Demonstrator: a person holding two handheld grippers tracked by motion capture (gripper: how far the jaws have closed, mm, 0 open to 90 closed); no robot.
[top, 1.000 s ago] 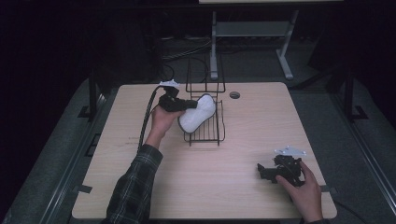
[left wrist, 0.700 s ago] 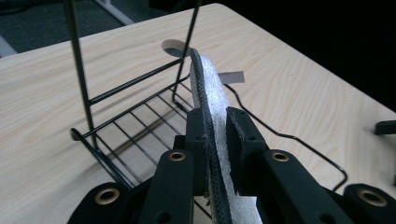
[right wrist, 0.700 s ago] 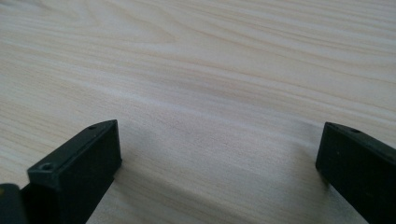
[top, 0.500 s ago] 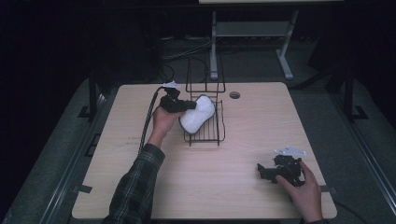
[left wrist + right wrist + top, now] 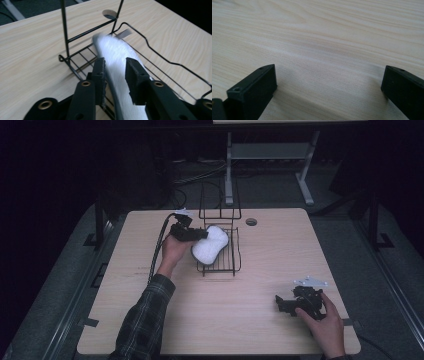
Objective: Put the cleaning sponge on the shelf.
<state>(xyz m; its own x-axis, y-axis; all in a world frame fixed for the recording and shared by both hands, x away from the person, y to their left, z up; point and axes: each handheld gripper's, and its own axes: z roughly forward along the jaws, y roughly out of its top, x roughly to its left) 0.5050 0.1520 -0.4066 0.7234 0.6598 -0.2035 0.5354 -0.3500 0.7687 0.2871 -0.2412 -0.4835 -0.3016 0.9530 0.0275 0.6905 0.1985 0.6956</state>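
Note:
A white rounded object (image 5: 210, 248) leans on edge in a black wire rack (image 5: 220, 268) at the middle of the table. My left gripper (image 5: 202, 235) reaches it from the left. In the left gripper view the white object (image 5: 112, 47) runs between the jaws of my left gripper (image 5: 115, 62), which have just been opening; a thin gap shows at the left pad. The rack's upright wires (image 5: 65, 37) rise just beyond. My right gripper (image 5: 281, 304) rests on the table at the front right. Its jaws (image 5: 329, 75) stand wide apart over bare wood.
The table (image 5: 280, 255) is light wood with a round cable hole (image 5: 251, 221) behind the rack. A cable trails from the left gripper toward the table's left edge. A metal stand's legs are on the dark floor beyond the table.
The white object sits slightly lower in the rack than before. The left hand has barely shifted, and the right hand has kept still.

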